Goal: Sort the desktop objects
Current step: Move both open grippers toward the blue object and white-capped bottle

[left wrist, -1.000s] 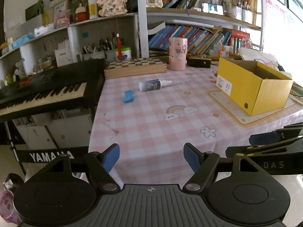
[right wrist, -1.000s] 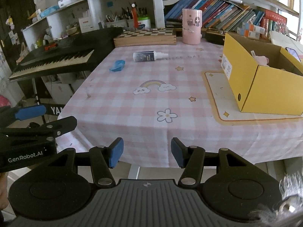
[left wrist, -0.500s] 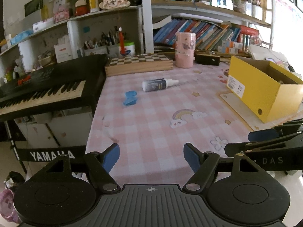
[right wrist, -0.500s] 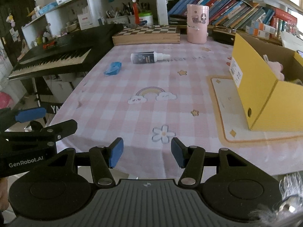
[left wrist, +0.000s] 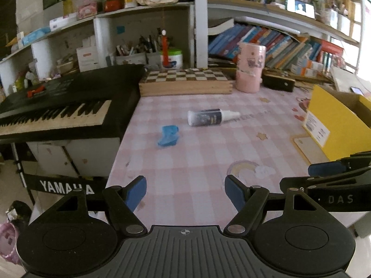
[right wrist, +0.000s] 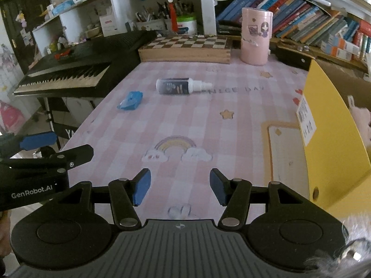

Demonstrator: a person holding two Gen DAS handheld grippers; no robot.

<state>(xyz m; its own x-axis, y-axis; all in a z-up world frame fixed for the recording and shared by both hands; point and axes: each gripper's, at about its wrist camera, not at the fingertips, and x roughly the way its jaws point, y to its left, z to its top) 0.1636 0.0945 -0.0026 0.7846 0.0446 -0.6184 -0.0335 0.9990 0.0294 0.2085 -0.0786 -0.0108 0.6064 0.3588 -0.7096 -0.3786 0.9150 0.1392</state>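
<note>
A dark spray bottle with a white nozzle lies on its side on the pink checked tablecloth. To its left lies a small blue object. A yellow cardboard box stands open at the right with something pink inside. My left gripper is open over the table's near left corner, empty. My right gripper is open over the near edge, nothing between its fingers. Each gripper shows in the other's view: the right one, the left one.
A black keyboard stands off the table's left edge. A wooden chessboard box and a pink cylinder stand at the back, with crowded shelves behind. A flat board lies under the yellow box.
Both grippers have moved forward over the table; the bottle, the blue object and the yellow box now look nearer. Neither pair of jaws has changed its width.
</note>
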